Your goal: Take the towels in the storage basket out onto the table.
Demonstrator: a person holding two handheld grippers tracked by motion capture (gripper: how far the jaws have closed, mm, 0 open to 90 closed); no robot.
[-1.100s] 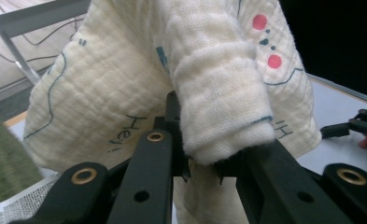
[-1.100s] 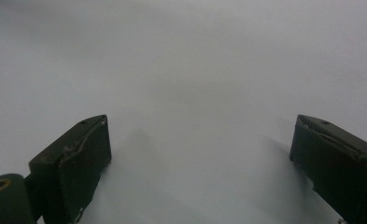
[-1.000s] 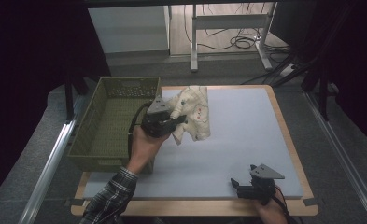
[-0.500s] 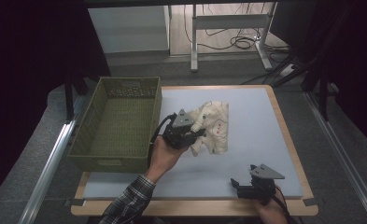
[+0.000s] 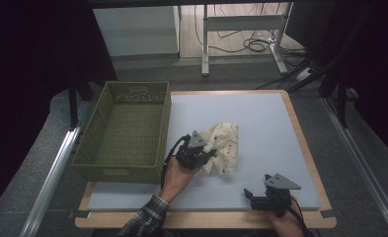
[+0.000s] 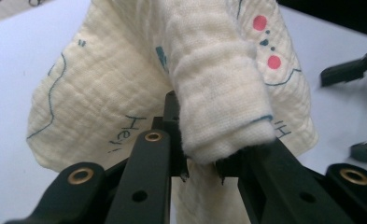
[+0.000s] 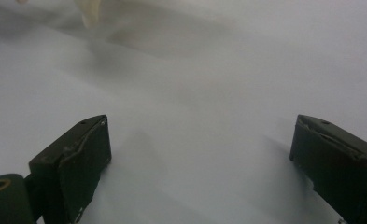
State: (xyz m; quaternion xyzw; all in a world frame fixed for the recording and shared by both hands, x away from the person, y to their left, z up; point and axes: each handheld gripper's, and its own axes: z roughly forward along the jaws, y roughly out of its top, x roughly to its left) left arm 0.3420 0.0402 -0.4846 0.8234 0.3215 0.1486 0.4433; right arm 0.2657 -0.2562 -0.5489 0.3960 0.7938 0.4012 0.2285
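1. The left gripper (image 5: pixel 204 154) pinches a rolled fold of the cloth (image 5: pixel 224 148); in the left gripper view its jaws press on both sides of that fold (image 6: pixel 218 107).
2. The cloth lies crumpled on the mat (image 5: pixel 260 118), just right of the basket (image 5: pixel 127 129), near the mat's middle.
3. The cloth is cream with teal lines, red dots and the word "Hey"; the rest of its print is folded under or cut off at the frame edge.
4. The left hand (image 5: pixel 177 177) and gripper cover the cloth's left edge in the high view, so whether cloth and basket touch I cannot tell.
5. The right gripper (image 5: pixel 251 196) sits low at the mat's near right corner, well apart from the cloth, jaws wide with bare mat between them (image 7: pixel 200 140).
6. The right hand (image 5: pixel 286 223) is cut off by the bottom edge.
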